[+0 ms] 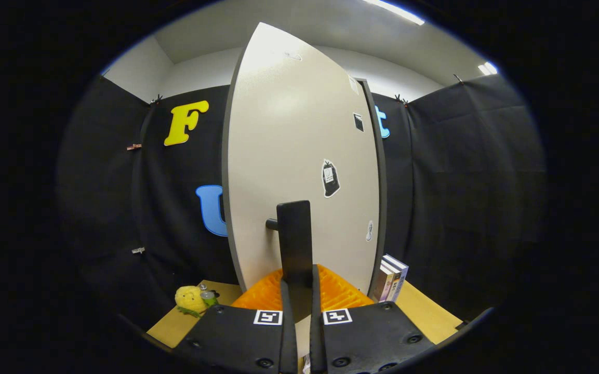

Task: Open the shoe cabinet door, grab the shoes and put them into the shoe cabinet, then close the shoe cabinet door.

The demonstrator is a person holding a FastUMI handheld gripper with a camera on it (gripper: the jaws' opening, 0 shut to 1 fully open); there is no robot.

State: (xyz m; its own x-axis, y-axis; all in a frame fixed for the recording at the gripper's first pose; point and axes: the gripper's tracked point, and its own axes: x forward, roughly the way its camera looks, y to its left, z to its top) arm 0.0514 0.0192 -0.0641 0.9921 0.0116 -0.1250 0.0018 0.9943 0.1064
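The hand-held gripper [299,283] pinches the upright handle [294,239] of the tall, vertical cabinet door [299,156]

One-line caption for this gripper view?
Gripper shut on the cabinet door's black handle, books and a yellow plush toy alongside.

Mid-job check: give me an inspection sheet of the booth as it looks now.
Surface: wooden tabletop, bare at its right end.
Job's things: pale cabinet door, its dark upright handle between the claw's fingers; whether the door is ajar cannot be told.
Clutter: yellow plush toy left of the door, books standing to its right.
Grippers: claw shut on the handle.
Cables: nothing seen.
Surroundings: black cloth wall, white ceiling with a light strip.
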